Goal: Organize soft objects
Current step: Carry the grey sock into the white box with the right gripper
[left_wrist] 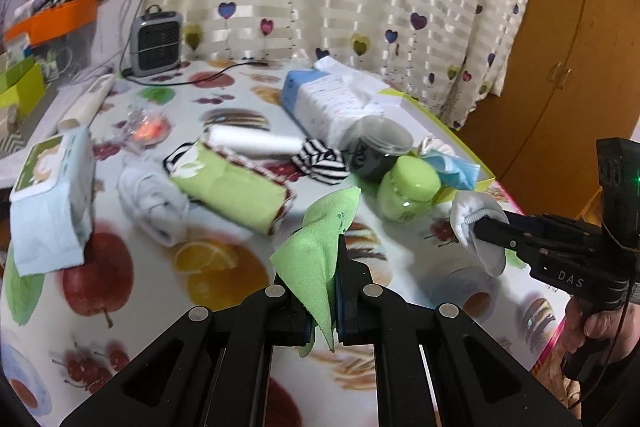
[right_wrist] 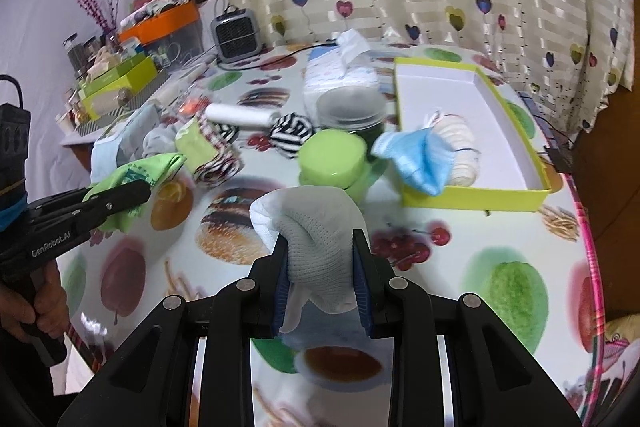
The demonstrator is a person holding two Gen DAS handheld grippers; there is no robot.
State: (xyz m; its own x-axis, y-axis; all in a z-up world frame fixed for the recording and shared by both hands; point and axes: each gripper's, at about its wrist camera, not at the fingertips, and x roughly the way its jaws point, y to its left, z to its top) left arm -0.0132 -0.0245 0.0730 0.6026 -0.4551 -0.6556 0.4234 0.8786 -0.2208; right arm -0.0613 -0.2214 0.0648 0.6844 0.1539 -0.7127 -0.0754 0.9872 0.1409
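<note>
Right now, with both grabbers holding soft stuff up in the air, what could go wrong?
1. The left gripper pinches only part of the green cloth; the loose rest might slip out.
2. The white sock in the right gripper dangles. On the way to the yellow-green tray it could snag the green jar just ahead and tip it.
3. The blue face mask already hangs over the tray's edge; a bump might knock it out.

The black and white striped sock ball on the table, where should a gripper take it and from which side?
Grip the striped sock ball across its rounded middle, coming from above: it is a soft bundle, hemmed in by the dark clear-lidded jar and white roll beside it.
</note>
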